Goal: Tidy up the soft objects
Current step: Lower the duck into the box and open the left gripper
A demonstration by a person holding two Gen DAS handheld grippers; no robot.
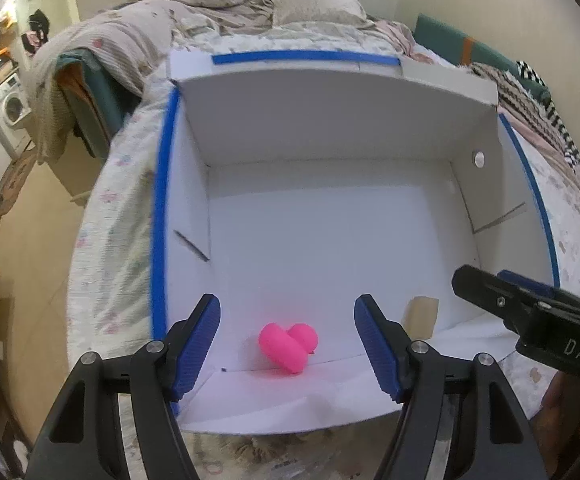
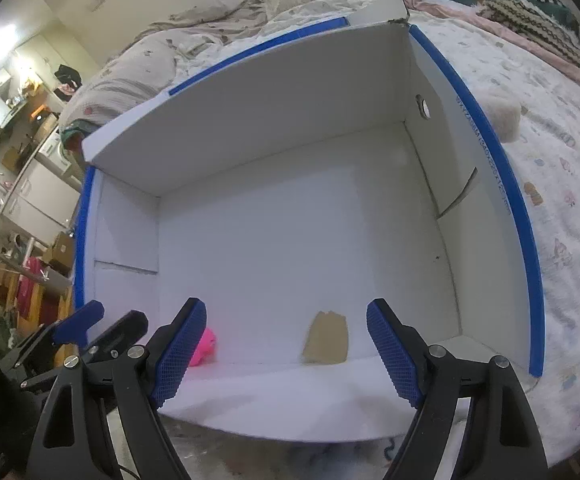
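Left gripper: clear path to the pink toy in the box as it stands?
Probably yes. The left gripper hangs open over the white box, the pink toy lies loose on its floor between the fingers, with nothing over it.

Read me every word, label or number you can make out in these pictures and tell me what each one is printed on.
"DAS": white letters on the black body of the right gripper, seen from the left wrist view.
A line of small blue print along the right wall of the white box: too blurred to read reliably.
No other text is legible.

bg: washer [image 1: 11, 106] far left | rumpled bedding [image 1: 193, 8] | striped knit blanket [image 1: 546, 120] right
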